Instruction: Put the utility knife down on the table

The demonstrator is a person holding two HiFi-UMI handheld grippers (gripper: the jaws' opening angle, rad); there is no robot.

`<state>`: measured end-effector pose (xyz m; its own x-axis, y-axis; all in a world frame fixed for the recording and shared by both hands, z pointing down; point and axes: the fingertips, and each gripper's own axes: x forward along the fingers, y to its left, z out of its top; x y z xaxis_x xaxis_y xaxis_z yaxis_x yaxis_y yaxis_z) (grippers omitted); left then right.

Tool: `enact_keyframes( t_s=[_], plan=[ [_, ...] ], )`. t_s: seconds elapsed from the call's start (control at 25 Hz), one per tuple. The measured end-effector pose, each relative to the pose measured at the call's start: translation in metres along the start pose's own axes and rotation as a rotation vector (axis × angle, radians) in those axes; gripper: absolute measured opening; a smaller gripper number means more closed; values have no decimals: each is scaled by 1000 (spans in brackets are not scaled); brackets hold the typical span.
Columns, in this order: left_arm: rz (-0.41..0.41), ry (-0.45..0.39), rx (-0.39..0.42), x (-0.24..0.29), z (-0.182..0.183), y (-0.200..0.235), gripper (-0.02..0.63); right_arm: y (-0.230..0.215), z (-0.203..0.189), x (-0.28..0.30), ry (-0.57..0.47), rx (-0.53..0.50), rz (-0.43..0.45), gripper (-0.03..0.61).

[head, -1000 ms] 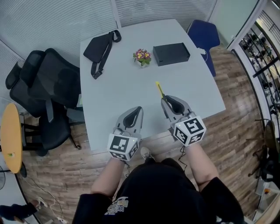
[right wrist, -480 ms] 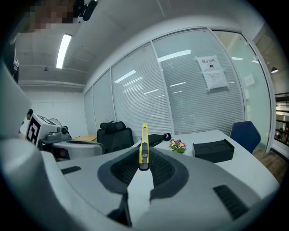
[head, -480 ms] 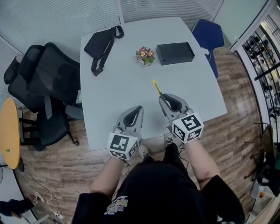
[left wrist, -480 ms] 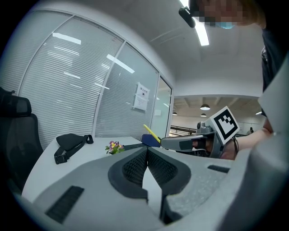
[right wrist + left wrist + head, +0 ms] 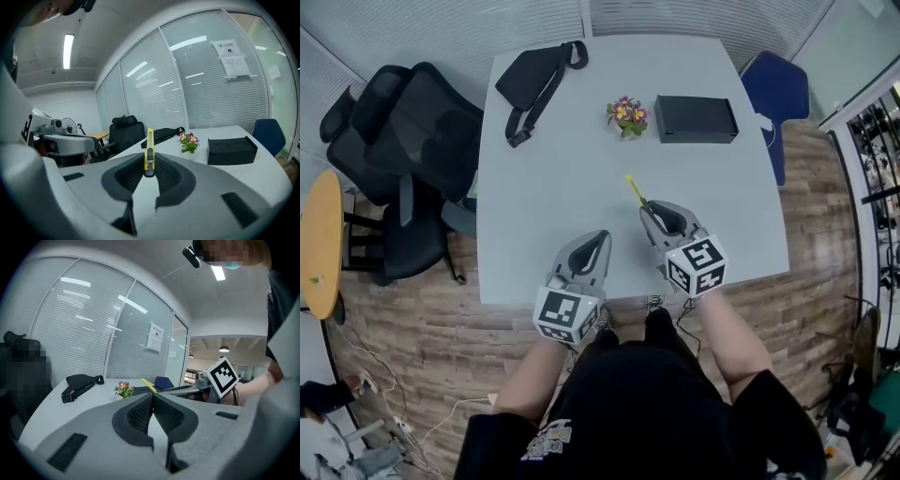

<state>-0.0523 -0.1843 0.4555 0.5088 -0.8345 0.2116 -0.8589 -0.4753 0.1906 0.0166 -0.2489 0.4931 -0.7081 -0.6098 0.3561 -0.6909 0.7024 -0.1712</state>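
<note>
A slim yellow utility knife (image 5: 635, 189) (image 5: 149, 151) sticks out forward from my right gripper (image 5: 647, 208) (image 5: 148, 172), whose jaws are shut on its near end. It hangs a little above the near part of the pale table (image 5: 572, 159), pointing toward the flowers. In the left gripper view the knife (image 5: 149, 385) shows as a thin yellow strip past the right gripper. My left gripper (image 5: 598, 239) (image 5: 152, 399) is near the table's front edge, left of the right one, jaws pressed together with nothing between them.
A small pot of flowers (image 5: 626, 114) (image 5: 188, 140), a black box (image 5: 696, 119) (image 5: 232, 150) and a black sling bag (image 5: 534, 77) (image 5: 79, 383) lie on the far half of the table. Black office chairs (image 5: 403, 159) stand at its left, a blue chair (image 5: 780, 94) at its far right.
Both grippers have sunk toward the table, the right one more, carrying the knife along. The head camera has shifted, so the table sits further right in view.
</note>
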Motion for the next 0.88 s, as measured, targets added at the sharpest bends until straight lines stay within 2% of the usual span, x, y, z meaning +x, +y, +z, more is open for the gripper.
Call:
enact_keyframes(
  t_s=[0.44, 0.88],
  plan=[
    [102, 31, -50, 16, -27, -13, 5, -22, -70, 34, 174, -1, 118, 69],
    [174, 50, -93, 20, -46, -12, 5, -34, -135, 58, 337, -21, 162, 69]
  ],
)
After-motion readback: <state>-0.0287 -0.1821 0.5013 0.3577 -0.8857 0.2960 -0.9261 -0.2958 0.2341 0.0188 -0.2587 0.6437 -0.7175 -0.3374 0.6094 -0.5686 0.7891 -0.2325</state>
